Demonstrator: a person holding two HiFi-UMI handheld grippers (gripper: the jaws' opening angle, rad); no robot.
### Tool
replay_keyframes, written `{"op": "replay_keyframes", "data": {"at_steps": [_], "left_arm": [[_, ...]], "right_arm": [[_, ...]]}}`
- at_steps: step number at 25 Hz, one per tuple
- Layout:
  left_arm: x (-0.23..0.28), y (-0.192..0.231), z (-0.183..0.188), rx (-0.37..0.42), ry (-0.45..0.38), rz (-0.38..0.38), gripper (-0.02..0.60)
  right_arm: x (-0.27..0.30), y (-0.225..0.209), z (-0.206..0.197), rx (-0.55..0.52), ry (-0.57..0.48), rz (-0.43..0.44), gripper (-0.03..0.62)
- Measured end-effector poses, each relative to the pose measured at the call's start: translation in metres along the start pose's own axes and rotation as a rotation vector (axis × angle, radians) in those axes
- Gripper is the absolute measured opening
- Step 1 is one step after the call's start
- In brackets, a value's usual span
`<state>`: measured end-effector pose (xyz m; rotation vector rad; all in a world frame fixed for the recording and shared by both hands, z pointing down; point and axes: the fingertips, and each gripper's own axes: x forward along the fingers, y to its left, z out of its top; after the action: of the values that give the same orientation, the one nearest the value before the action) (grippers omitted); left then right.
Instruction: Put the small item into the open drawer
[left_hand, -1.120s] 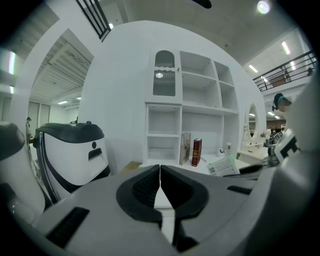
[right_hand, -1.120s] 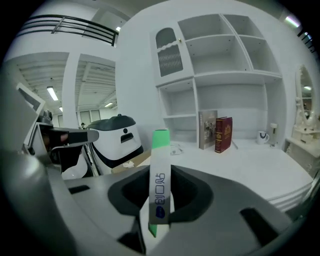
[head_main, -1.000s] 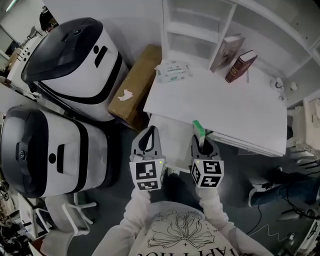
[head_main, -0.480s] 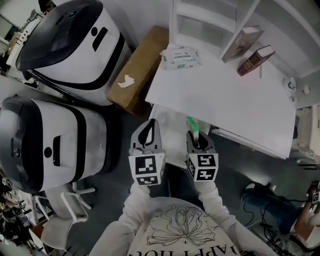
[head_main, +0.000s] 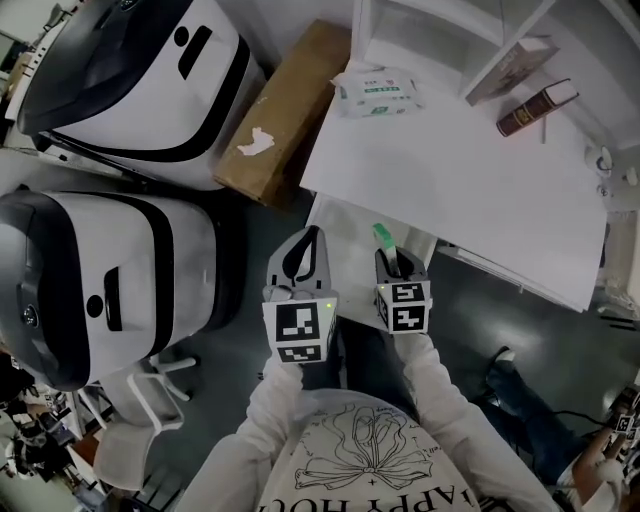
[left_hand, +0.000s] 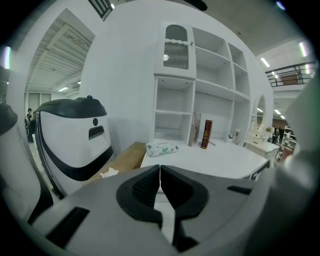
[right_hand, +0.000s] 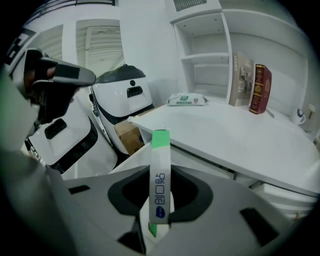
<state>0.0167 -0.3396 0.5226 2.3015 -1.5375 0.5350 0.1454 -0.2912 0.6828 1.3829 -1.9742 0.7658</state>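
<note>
My right gripper (head_main: 390, 258) is shut on the small item, a slim white box with a green end (head_main: 382, 237). In the right gripper view the box (right_hand: 160, 150) stands upright between the jaws of my right gripper (right_hand: 160, 182), reaching past their tips. It hangs at the front edge of the white desk (head_main: 480, 190), over the open white drawer (head_main: 345, 250) below that edge. My left gripper (head_main: 308, 240) is beside it on the left, shut and empty. The left gripper view shows my left gripper (left_hand: 160, 168) with its jaws pressed together.
A wipes pack (head_main: 378, 92) and two books (head_main: 537, 110) lie at the desk's back by the shelves. A cardboard box (head_main: 285, 110) leans left of the desk. Two large white-and-black machines (head_main: 130, 70) (head_main: 90, 280) stand at the left, with a white chair (head_main: 140, 400) below them.
The head view has swung, so the desk sits higher and further right. Both grippers stay side by side at the desk's front edge. The right one still holds the box.
</note>
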Motion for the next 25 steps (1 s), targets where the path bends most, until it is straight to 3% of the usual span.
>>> {"op": "replay_keyframes", "data": {"at_steps": [14, 19, 25], "left_arm": [[-0.001, 0.042, -0.020, -0.031, 0.025, 0.053, 0.008], [-0.001, 0.046, -0.026, -0.033, 0.039, 0.059, 0.008], [-0.001, 0.045, -0.028, -0.031, 0.041, 0.050, 0.008]], "right_arm": [[0.098, -0.008, -0.088, -0.050, 0.286, 0.034, 0.089], [0.114, -0.010, -0.107, -0.032, 0.352, 0.032, 0.089], [0.120, -0.004, -0.121, -0.091, 0.407, 0.042, 0.092]]}}
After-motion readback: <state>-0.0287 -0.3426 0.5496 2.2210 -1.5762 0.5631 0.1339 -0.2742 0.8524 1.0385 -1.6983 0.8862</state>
